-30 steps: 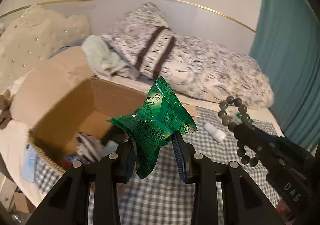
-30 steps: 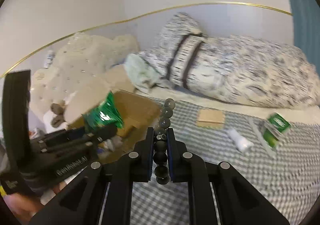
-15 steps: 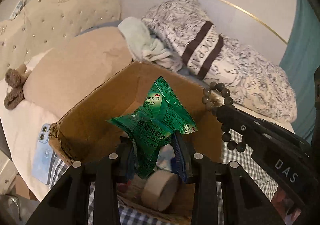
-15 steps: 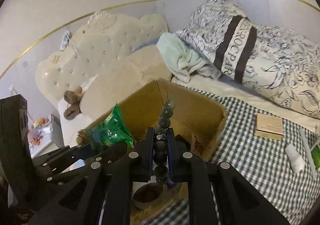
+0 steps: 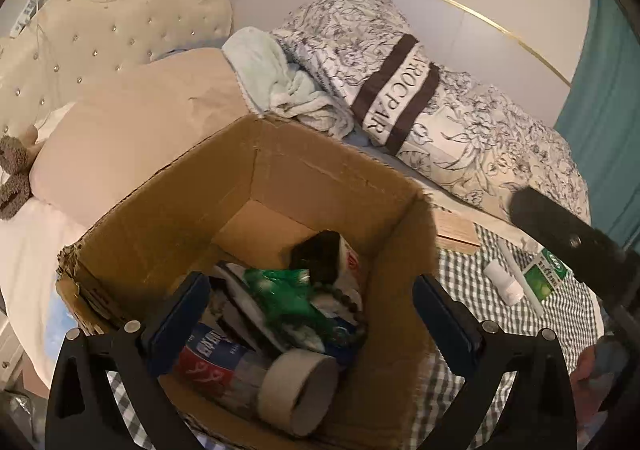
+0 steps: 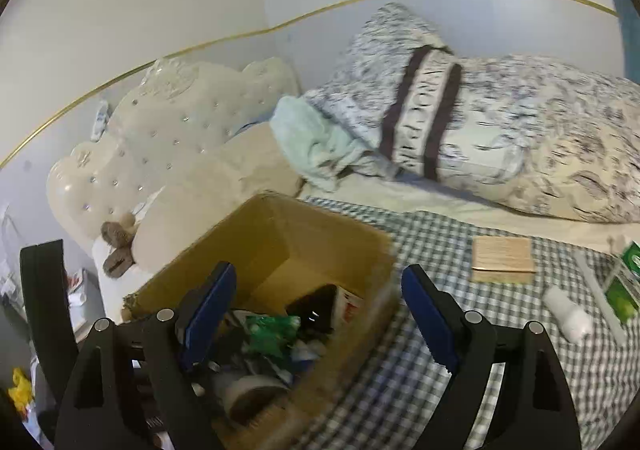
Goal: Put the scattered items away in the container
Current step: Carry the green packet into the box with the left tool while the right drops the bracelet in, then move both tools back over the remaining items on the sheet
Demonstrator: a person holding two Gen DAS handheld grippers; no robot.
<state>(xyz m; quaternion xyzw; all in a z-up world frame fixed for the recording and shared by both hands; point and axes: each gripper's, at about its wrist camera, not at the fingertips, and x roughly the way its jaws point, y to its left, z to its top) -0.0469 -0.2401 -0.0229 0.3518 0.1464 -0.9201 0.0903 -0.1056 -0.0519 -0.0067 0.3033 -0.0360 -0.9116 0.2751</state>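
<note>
Left-wrist view, lower left to centre: left gripper [image 5: 310, 314] jaws opening, already spread wide, nothing between the pads, hanging over the cardboard box [image 5: 168, 210]. Frame centre, inside the box: green packet [image 5: 288, 300] lying loose on the clutter, bead bracelet [image 5: 344, 298] just right of it, tape roll [image 5: 298, 390] below. Right-wrist view: right gripper [image 6: 318, 314] jaws also opening, empty, over the box's right rim. Far right on the checked cloth [image 6: 460, 250]: white bottle [image 6: 568, 316], green box [image 6: 622, 296].
</note>
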